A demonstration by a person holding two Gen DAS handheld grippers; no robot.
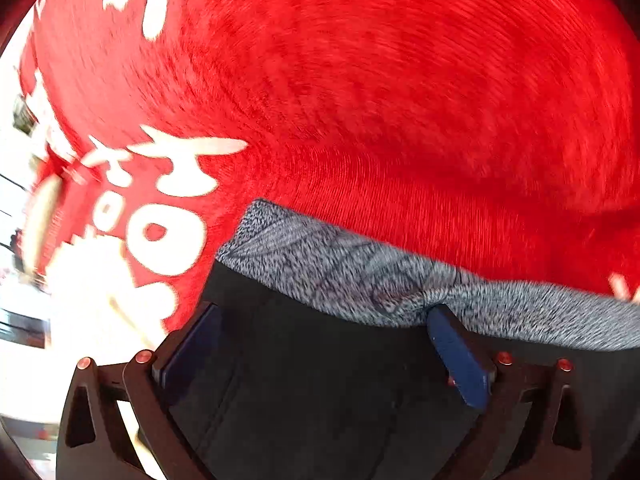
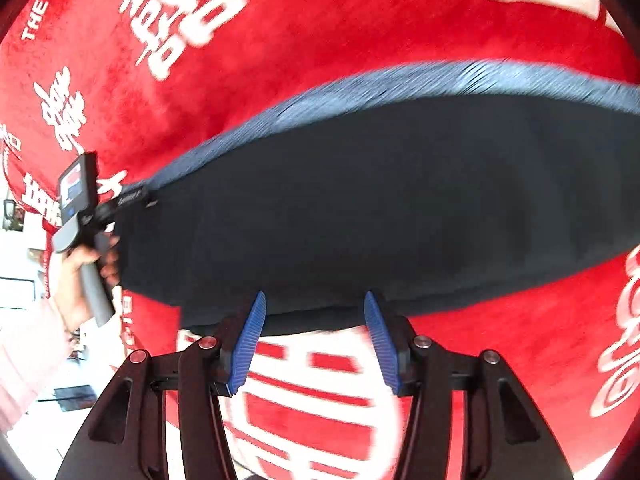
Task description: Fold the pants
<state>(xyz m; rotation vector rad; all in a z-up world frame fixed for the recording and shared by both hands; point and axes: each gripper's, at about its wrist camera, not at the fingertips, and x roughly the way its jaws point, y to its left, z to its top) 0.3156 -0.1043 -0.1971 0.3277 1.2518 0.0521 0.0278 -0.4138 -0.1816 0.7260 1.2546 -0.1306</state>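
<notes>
A red cloth (image 1: 400, 80) printed with white lettering fills both views and lies beneath everything else; its pile is smeared by blur in the left wrist view, and in the right wrist view the same red cloth (image 2: 320, 32) shows bold white characters along its upper edge and a large white block pattern near the bottom. On it lie the pants (image 2: 360, 208), dark navy to black, spread as a broad folded panel across the middle of the right wrist view; a lighter band, grey-blue, runs along their far edge. In the left wrist view the pants (image 1: 320, 380) sit right under the camera, with the heathered grey waistband (image 1: 360, 276) crossing from centre to right over the red cloth. The left gripper (image 1: 320, 320) is spread wide with the dark fabric between its blue fingers (image 1: 460, 352); the right-hand finger tip touches the waistband's lower edge, and the left-hand one is partly covered by cloth; the same left gripper (image 2: 136, 196) appears at the pants' left corner in the right wrist view, held by the person's hand (image 2: 80, 276) in a pale pink sleeve. The right gripper (image 2: 314, 300) is spread apart too, its ribbed blue fingers (image 2: 248, 344) at the near hem of the pants, gripping nothing.
</notes>
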